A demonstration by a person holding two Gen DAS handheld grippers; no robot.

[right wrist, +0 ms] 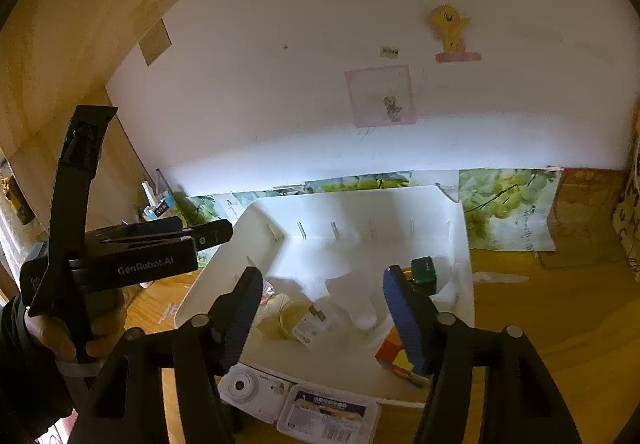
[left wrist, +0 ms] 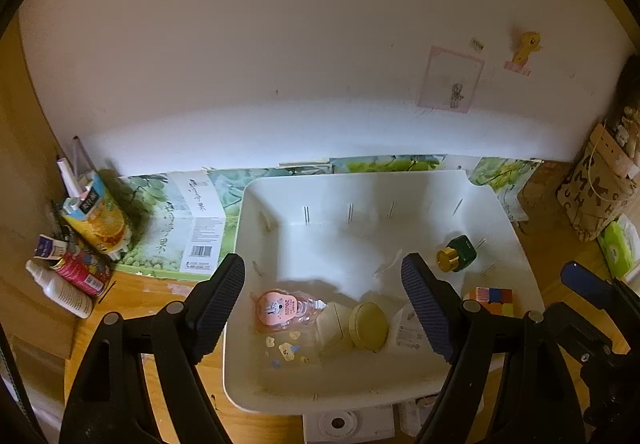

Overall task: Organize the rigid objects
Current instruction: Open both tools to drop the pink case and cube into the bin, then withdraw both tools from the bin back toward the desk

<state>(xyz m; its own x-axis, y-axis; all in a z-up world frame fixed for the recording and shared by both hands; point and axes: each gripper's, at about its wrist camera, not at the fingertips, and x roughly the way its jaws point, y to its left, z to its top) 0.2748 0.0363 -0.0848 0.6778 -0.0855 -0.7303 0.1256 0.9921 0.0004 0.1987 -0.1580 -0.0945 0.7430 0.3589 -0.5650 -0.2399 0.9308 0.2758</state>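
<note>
A white plastic bin [left wrist: 516, 240] sits on the wooden desk; it also shows in the right wrist view [right wrist: 464, 244]. Inside lie a pink bottle [left wrist: 280, 310], a cream jar with a gold lid [left wrist: 368, 326], a green bottle with a gold cap [left wrist: 458, 254] and a colourful cube [left wrist: 490, 300]. The cube [right wrist: 396, 358] and green bottle [right wrist: 424, 270] show in the right wrist view too. My left gripper [left wrist: 324, 302] is open and empty above the bin's near part. My right gripper [right wrist: 322, 318] is open and empty over the bin's near edge.
A juice carton [left wrist: 98, 218], small tubes and a white bottle [left wrist: 60, 292] crowd the desk's left corner. A flattened grape-print box [left wrist: 180, 228] lies behind the bin. A white round device [right wrist: 250, 390] and a clear plastic pack [right wrist: 328, 414] lie in front of the bin. A patterned bag [left wrist: 600, 188] stands at right.
</note>
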